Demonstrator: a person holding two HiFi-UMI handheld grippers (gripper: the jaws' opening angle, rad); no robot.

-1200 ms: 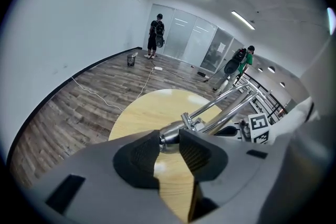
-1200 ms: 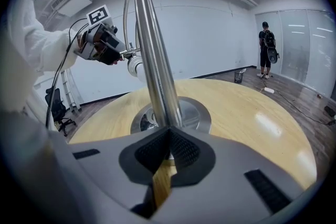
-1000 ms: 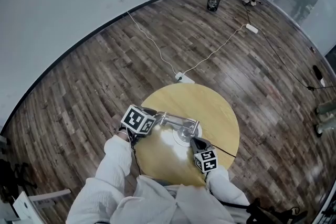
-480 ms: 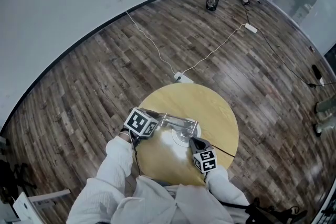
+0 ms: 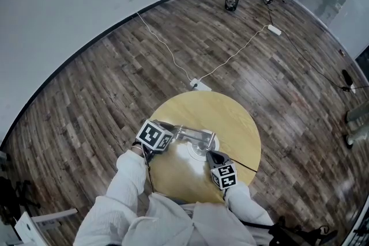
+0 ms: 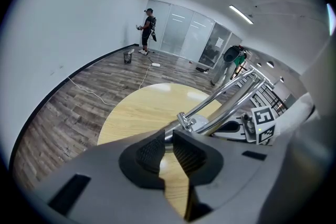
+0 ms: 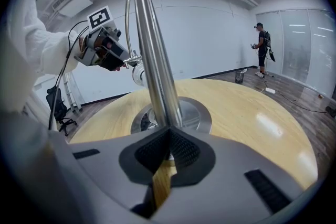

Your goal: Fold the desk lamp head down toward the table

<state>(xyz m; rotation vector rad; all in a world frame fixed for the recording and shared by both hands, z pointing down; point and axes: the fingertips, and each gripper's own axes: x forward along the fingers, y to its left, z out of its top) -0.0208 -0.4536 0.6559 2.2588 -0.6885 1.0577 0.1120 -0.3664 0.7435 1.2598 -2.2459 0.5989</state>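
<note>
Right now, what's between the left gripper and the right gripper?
The lamp: its chrome arm runs from the left gripper, whose jaws have just been closing on its end, to the right gripper on the post. Head view shows it.

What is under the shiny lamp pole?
A round metal base, sitting on the yellow table. Where the pole meets the base is covered by the fingers of the right gripper, closed around the pole.

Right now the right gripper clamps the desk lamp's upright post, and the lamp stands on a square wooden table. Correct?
Not square: the wooden table is round, per the head view. The right gripper does clamp the desk lamp's post.
</note>
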